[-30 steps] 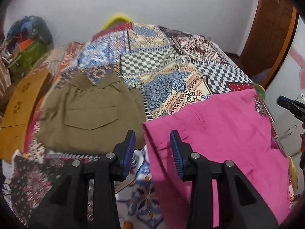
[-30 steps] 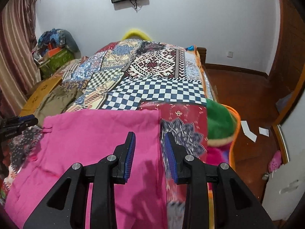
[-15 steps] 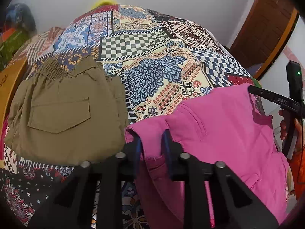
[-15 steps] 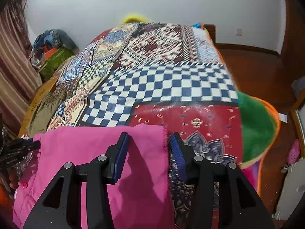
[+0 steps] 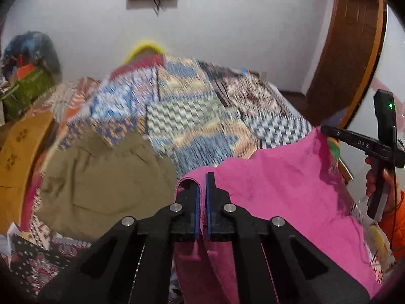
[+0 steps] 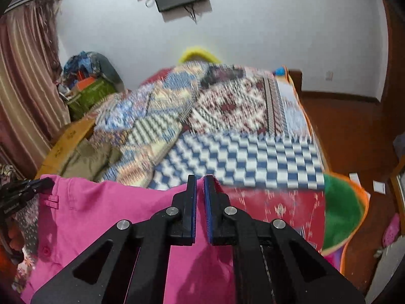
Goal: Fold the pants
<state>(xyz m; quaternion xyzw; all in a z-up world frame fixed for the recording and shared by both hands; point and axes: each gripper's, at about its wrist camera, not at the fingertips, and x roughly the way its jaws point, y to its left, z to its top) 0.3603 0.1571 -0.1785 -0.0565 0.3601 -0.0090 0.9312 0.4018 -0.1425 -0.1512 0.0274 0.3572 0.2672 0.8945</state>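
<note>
Between fingers: pink pants [image 5: 278, 190] edge, one corner per gripper
left gripper [image 5: 201, 202]: clamped on pants
right gripper [image 6: 200, 202]: clamped on pants
progress: corners grasped over bed [image 6: 240, 157]; fold not yet made

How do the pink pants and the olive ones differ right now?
The pink pants are pinched at two corners by the left gripper and right gripper; the olive pants lie untouched. Pink is bigger and spread wide; olive is a compact folded shape. Both are on the patterned bedspread.
</note>
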